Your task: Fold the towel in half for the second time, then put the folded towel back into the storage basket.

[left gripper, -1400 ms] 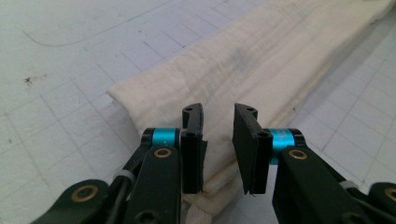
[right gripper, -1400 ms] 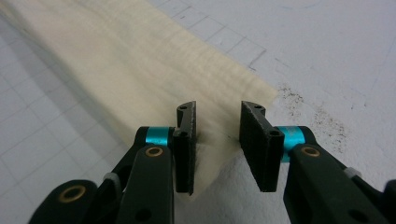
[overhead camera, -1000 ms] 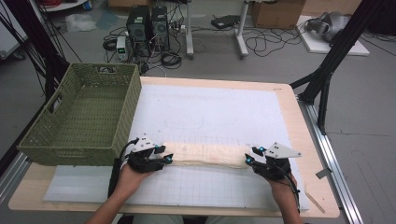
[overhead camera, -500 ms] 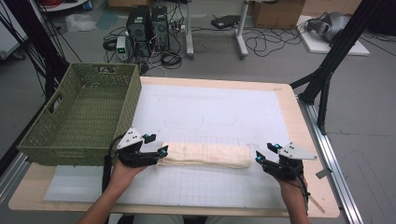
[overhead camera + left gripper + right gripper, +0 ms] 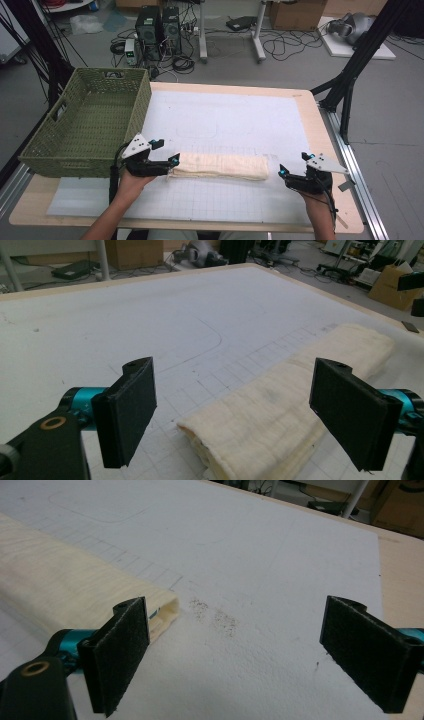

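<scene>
Folded towel lies flat on the bench's white mat, just right of the basket, long side toward the person. Left gripper at its left end, right gripper just off its right end; both jaws have just been opening, released, nothing pinched. Likely a fold just set down, hands letting go.

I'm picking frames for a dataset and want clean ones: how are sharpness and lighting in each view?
High view: soft, even light, folded cloth and basket readable. Left gripper view: cloth sharp, background hazy. Right gripper view: near pads slightly soft, mat evenly lit, no glare.
</scene>
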A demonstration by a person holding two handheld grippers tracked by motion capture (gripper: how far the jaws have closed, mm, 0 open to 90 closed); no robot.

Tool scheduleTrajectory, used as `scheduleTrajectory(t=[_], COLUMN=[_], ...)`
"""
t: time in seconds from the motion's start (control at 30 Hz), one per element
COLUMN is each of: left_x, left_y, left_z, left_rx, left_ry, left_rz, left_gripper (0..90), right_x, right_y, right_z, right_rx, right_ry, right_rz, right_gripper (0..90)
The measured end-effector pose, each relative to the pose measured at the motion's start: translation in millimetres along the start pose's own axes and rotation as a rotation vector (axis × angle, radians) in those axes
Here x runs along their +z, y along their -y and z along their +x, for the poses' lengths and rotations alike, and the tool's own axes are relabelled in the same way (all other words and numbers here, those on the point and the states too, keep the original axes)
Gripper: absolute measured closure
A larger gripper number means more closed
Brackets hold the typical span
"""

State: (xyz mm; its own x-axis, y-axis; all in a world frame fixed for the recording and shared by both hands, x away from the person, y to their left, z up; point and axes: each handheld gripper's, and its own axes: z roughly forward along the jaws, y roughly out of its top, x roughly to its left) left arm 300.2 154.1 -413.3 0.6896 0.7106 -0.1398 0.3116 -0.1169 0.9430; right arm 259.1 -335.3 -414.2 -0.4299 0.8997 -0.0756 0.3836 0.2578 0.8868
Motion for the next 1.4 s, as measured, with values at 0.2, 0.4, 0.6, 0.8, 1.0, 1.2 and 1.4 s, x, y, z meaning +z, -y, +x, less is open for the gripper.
scheduleTrajectory(t=[0.2, 0.4, 0.6, 0.8, 1.0, 1.2, 1.4], left_x=[-0.9, -0.4, 0.6, 6.6, 5.2, 10.3, 16.6], left_y=[0.1, 0.4, 1.4, 4.2, 3.9, 5.3, 9.8], left_z=[0.8, 0.9, 2.0, 2.0, 1.4, -1.0, -1.1], left_rx=[-0.009, -0.010, -0.028, -0.032, -0.045, -0.039, -0.035], left_ry=[-0.009, -0.007, 0.012, 0.008, 0.002, -0.004, -0.023], left_rz=[0.004, 0.007, 0.007, 0.048, 0.043, 0.070, 0.131], left_gripper=[19.3, 19.5, 19.4, 19.4, 20.0, 20.0, 23.6], right_x=[2.2, 0.9, 1.9, 0.9, 3.7, 2.1, 1.4], right_y=[0.5, 1.2, 1.1, 2.6, 2.2, 4.0, 5.7], right_z=[0.9, -0.9, -0.8, -0.9, 0.6, 0.0, -1.8], right_rx=[-0.004, 0.010, 0.020, 0.024, 0.011, 0.010, 0.020], right_ry=[-0.007, 0.001, -0.004, -0.001, -0.008, -0.012, -0.010], right_rz=[0.005, 0.006, 0.001, 0.005, 0.013, 0.013, 0.014], right_gripper=[11.7, 11.7, 11.7, 11.7, 11.8, 11.8, 11.8])
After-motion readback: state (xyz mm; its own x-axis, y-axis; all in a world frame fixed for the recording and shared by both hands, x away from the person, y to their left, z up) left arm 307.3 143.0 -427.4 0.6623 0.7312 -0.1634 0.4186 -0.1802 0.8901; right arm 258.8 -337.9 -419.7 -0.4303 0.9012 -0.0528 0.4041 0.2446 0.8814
